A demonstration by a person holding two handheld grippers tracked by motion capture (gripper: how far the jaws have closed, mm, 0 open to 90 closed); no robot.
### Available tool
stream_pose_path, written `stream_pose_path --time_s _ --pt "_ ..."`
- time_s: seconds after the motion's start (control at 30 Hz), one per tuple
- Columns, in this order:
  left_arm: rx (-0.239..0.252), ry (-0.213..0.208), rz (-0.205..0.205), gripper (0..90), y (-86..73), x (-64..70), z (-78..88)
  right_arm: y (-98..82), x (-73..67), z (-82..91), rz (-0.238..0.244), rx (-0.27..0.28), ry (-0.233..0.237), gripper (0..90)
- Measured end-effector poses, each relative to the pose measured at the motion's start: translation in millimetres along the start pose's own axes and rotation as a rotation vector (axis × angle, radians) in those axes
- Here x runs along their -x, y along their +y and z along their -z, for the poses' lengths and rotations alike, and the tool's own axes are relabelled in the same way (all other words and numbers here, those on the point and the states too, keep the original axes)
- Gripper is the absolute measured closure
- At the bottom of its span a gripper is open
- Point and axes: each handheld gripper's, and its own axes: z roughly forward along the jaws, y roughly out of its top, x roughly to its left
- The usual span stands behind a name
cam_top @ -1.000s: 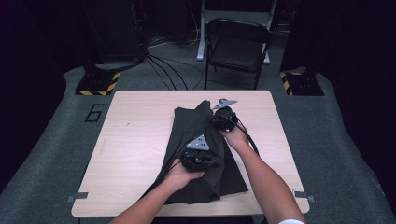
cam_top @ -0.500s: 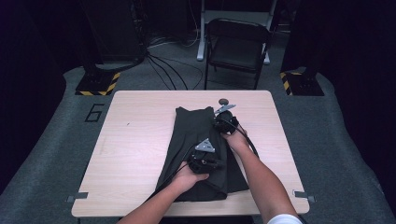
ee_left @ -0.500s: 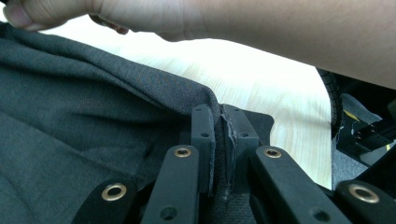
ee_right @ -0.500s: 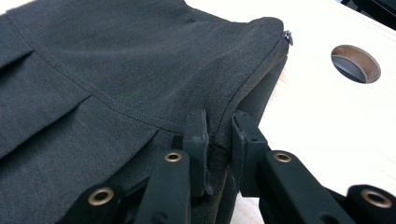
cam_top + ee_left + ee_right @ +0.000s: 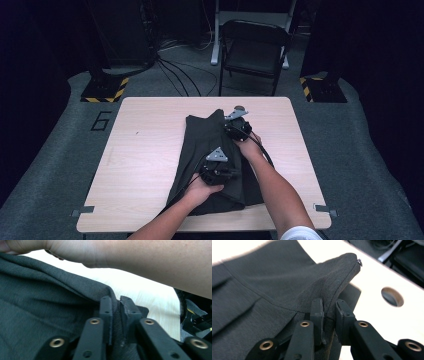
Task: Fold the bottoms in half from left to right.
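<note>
A dark grey skirt [image 5: 212, 150] lay folded in the middle of a pale wooden worktop [image 5: 145, 150] that stood on grey carpet [image 5: 50, 165], with a black folding chair [image 5: 255, 47] behind it in the dark room. The left claw [image 5: 116, 315] had just been loosening, yet skirt cloth sat pinched between its jaws. The right claw [image 5: 329, 315] was clamped on the skirt's edge near a round hole [image 5: 392, 297] in the worktop.

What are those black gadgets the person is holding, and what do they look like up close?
Each hand holds a black gripper. The left gripper and right gripper each carry a grey three-cornered plate on top and trail a black cable. Up close, the left gripper's fingers are flat black bars with brass-coloured rivets at the joints. The forearms are bare; a white sleeve edge shows on the right arm.
</note>
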Motion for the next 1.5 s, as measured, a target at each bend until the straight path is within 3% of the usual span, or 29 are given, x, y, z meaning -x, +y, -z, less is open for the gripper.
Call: stream_pose_path --time_s 0.07,0.23,0.3,0.4,0.47,0.57,0.67,0.77,0.83,0.9,0.93,0.97,1.0,1.03,1.17,1.27,1.3,1.4,1.43,1.5 --pt "0.011 0.006 0.011 72.2 -1.8 0.0 -0.1 -4.0 2.4 -8.2 -0.019 -0.041 0.004 77.5" --pt "0.039 0.02 0.029 52.5 -3.4 0.8 12.0 -14.1 9.0 -20.3 -0.041 -0.085 0.002 73.2" --pt "0.053 0.017 0.03 51.9 -3.7 0.0 21.0 -17.0 10.6 -22.8 -0.066 -0.093 -0.009 64.9" --pt "0.081 0.029 0.021 50.7 -6.7 -0.9 41.6 -19.8 13.5 -24.1 -0.084 -0.103 -0.01 59.8" --pt "0.089 0.071 0.028 49.9 -15.4 -7.9 66.1 -19.3 16.8 -21.9 -0.106 -0.11 -0.011 56.0" --pt "0.091 0.09 0.035 48.8 -19.5 -12.8 76.6 -19.3 17.4 -20.9 -0.103 -0.103 -0.025 55.4" --pt "0.103 0.144 0.051 47.9 -31.6 -23.7 102.0 -25.0 20.2 -25.7 -0.154 -0.143 0.005 55.5" --pt "0.102 0.17 0.054 47.1 -39.7 -28.0 112.9 -26.4 19.2 -26.2 -0.157 -0.127 0.0 56.6" --pt "0.089 0.192 0.047 46.9 -47.9 -32.7 121.6 -25.9 16.5 -26.4 -0.128 -0.122 -0.012 57.5" --pt "0.068 0.209 0.072 46.4 -60.3 -38.7 130.2 -24.5 15.2 -24.8 -0.116 -0.129 -0.023 56.2" --pt "0.046 0.22 0.088 46.1 -71.7 -45.0 134.0 -23.4 13.3 -20.9 -0.15 -0.135 -0.035 54.1" --pt "0.046 0.22 0.088 46.0 -71.7 -45.0 134.0 -23.4 13.3 -20.9 -0.15 -0.135 -0.035 54.1" --pt "0.045 0.227 0.098 46.0 -77.3 -47.4 134.5 -23.5 15.0 -19.1 -0.131 -0.122 -0.03 52.9" --pt "0.04 0.225 0.122 45.2 -86.3 -50.7 134.9 -22.0 15.4 -13.7 -0.143 -0.12 -0.031 50.2" --pt "0.046 0.214 0.137 43.4 -93.0 -53.3 133.2 -17.4 12.8 -0.3 -0.16 -0.106 -0.011 46.6" --pt "0.045 0.219 0.14 41.2 -94.7 -55.8 131.2 -10.4 5.4 17.9 -0.136 -0.071 0.007 43.5" --pt "0.039 0.22 0.159 39.8 -95.6 -58.1 130.0 -7.9 -2.0 32.2 -0.137 -0.034 0.018 41.9" --pt "0.032 0.224 0.157 39.1 -96.2 -58.4 129.5 -7.5 -11.3 45.7 -0.116 -0.01 0.027 40.9" --pt "0.028 0.223 0.151 39.2 -96.4 -58.5 129.4 -10.6 -21.3 57.8 -0.072 -0.004 0.048 40.7" --pt "0.038 0.228 0.152 39.1 -97.7 -59.5 127.5 -15.5 -32.4 68.5 -0.038 -0.005 0.061 40.6"
